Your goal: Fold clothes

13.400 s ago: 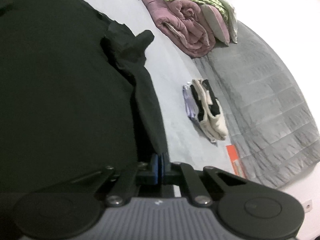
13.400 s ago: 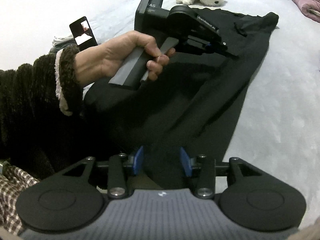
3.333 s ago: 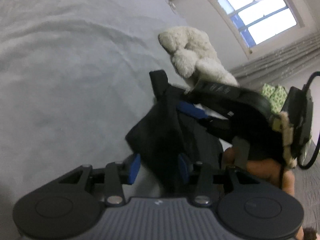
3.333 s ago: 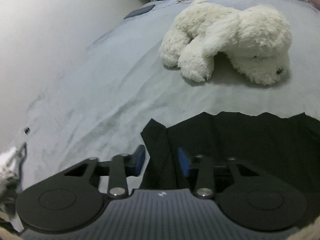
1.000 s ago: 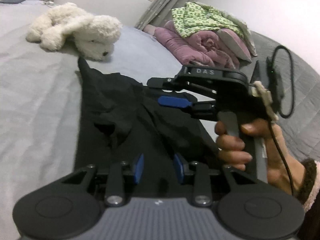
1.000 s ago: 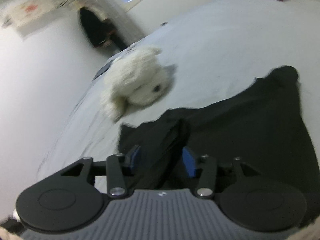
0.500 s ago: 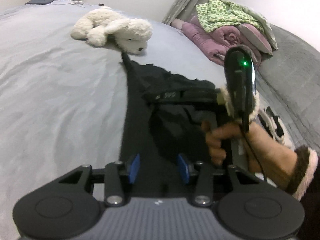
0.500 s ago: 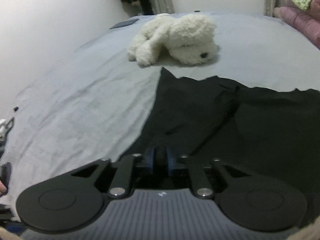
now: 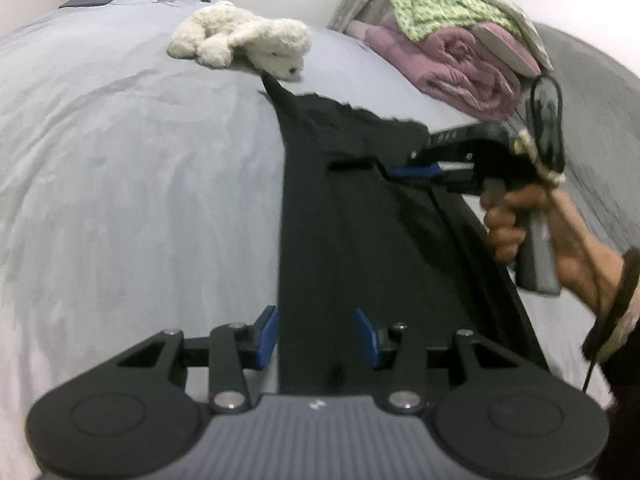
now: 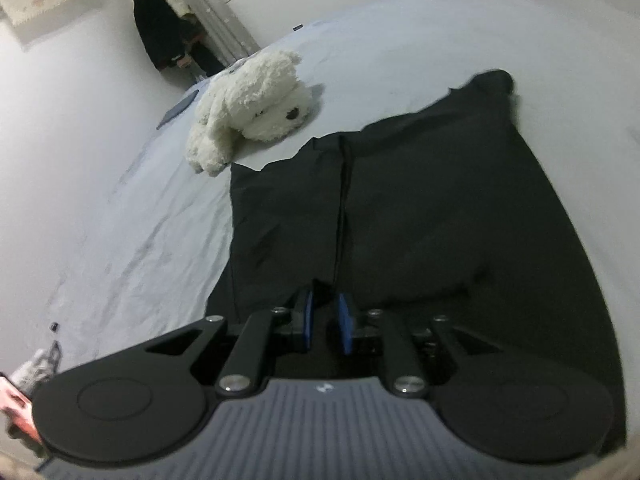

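A black garment (image 9: 360, 240) lies in a long strip on the grey bed (image 9: 120, 160). My left gripper (image 9: 317, 336) hovers open over its near end, the cloth's left edge running just inside the left pad. A hand (image 9: 520, 220) holds my right gripper (image 9: 400, 170) low over the garment's right side. In the right wrist view the right gripper (image 10: 325, 322) has a narrow gap; its jaws are opening, with a fold of the black garment (image 10: 440, 220) still between the pads. A crease runs up the cloth from there.
A white plush dog (image 9: 248, 36) (image 10: 256, 108) lies just past the garment's far end. Pink and green bedding (image 9: 460, 56) is piled at the back right beside a grey quilt (image 9: 600, 120). A dark flat device (image 10: 178, 110) lies near the bed's far edge.
The right gripper's pads, pressed together on cloth half a second ago, have parted a little. The bunched cloth it carried now lies flatter. The left gripper has drawn back along the garment.
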{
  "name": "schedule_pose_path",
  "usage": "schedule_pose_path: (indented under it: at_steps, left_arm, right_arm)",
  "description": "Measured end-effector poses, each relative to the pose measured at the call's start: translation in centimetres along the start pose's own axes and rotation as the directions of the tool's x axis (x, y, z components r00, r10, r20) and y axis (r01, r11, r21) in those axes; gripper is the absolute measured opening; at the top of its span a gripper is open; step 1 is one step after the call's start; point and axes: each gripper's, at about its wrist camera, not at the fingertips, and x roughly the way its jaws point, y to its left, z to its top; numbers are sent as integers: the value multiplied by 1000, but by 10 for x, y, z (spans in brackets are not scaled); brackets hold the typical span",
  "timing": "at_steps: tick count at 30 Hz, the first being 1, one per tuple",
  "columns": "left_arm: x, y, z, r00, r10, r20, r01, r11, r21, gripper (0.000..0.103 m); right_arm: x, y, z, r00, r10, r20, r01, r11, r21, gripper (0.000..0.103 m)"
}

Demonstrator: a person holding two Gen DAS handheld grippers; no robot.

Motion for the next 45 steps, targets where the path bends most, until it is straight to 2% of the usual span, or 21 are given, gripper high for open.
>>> schedule_pose_path:
  at_steps: [3,4,5,6,9,13,17,19,20,21,23,25,28,31,32,33,36,37,40,45]
  left_arm:
    - [-9,-7,-16,1000,10,-15,-10,1000,20,43]
    - [-12,-9,-22,1000,15,-19,-14,1000,28,43]
    - [-16,-10,-27,999,25,-25,-24,999,34,43]
    - [-19,-11,-33,999,34,-29,-32,999,37,43]
    - [-28,-13,-48,998,56,-38,-54,998,38,43]
    - [-38,-16,-64,993,113,-37,-110,992,56,43]
    - [-43,-18,-80,986,162,-44,-159,985,67,42]
    - [-45,-18,-87,984,174,-35,-172,983,66,39]
    - [-46,-18,-90,983,181,-29,-179,982,66,32]
    - [-48,-20,-91,982,189,-26,-187,980,67,19]
    - [-52,-24,-91,982,189,-22,-187,980,67,6]
    - [-57,-31,-91,982,190,-3,-189,979,80,5]
    - [-63,-45,-89,981,196,7,-196,972,129,3]
    - [-65,-56,-87,981,192,-6,-188,969,163,3]
    - [-64,-59,-86,982,189,-14,-184,968,171,3]
    - [-62,-63,-84,982,186,-23,-179,968,178,3]
    - [-57,-74,-84,984,173,-52,-160,967,196,3]
    - [-55,-78,-85,984,165,-60,-150,968,201,3]
    - [-49,-88,-89,987,134,-88,-114,971,210,3]
    - [-38,-100,-102,985,33,-172,0,982,190,4]
  right_arm:
    - [-26,-9,-11,998,55,-17,-54,996,74,23]
    - [-33,-11,-16,997,80,-25,-77,992,99,28]
    - [-41,-11,-21,994,105,-31,-101,988,119,41]
    - [-48,-11,-28,991,130,-37,-124,983,133,48]
    - [-61,-5,-50,972,216,-87,-201,968,153,48]
    - [-68,6,-87,929,326,-176,-298,939,169,48]
    - [-59,22,-115,863,423,-277,-371,902,223,48]
    - [-55,33,-123,837,450,-313,-397,891,220,48]
    - [-52,38,-127,827,454,-330,-404,890,212,48]
    - [-49,42,-131,821,456,-345,-406,890,209,48]
    - [-42,48,-137,810,459,-365,-406,888,216,48]
    - [-37,52,-140,801,468,-372,-406,883,237,48]
    - [-33,57,-139,802,479,-356,-413,876,249,48]
    - [-32,57,-139,814,476,-332,-412,877,247,48]
    - [-31,56,-138,819,475,-324,-411,877,247,43]
    - [-29,56,-137,822,473,-316,-410,878,246,33]
    - [-28,56,-134,832,462,-307,-407,884,229,13]
    - [-28,56,-133,838,453,-305,-402,890,217,9]
    - [-33,56,-130,862,418,-287,-382,908,175,4]
    - [-38,45,-122,889,365,-277,-334,930,155,4]
